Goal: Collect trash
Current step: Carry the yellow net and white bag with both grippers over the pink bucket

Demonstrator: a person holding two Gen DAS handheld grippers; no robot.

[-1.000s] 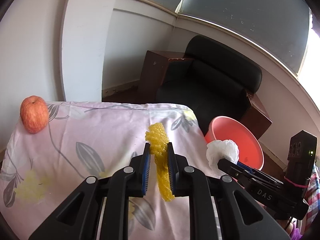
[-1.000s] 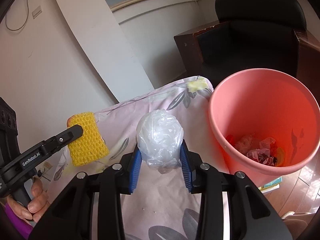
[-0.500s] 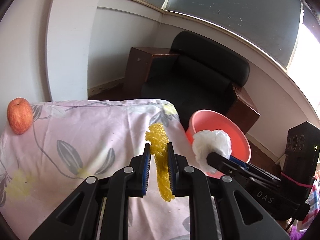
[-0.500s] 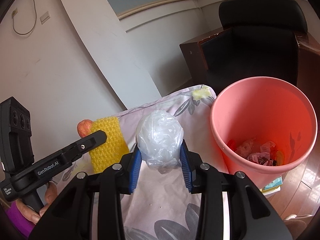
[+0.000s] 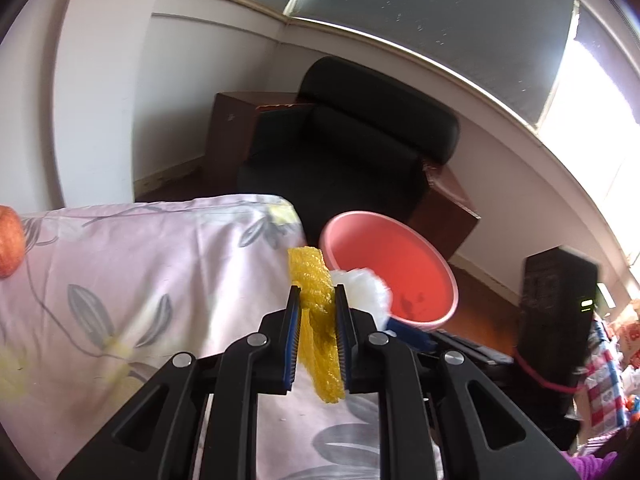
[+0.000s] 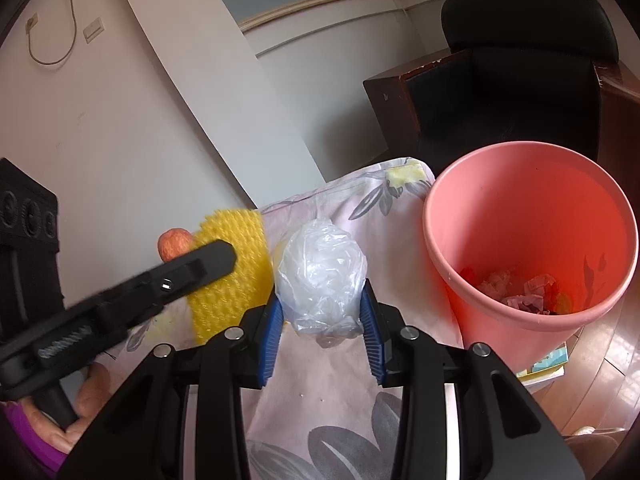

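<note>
Net (image 5: 316,312) bright yellow, knobbly foam mesh; bag (image 6: 320,276) clear to milky white, crinkled; bin (image 6: 528,248) salmon pink outside, deeper coral-red inside, with pinkish and reddish scraps and a dab of yellow at the bottom; cloth (image 5: 152,280) pale pink printed with grey leaves and soft yellow blooms; apple (image 5: 8,246) red-orange with faint streaks; left gripper (image 5: 317,336) and right gripper (image 6: 324,336) black with blue ribbed pads (image 6: 272,328) and silver screws; chair (image 5: 352,160) black; its wooden sides dark brown; sleeve (image 6: 24,436) purple
</note>
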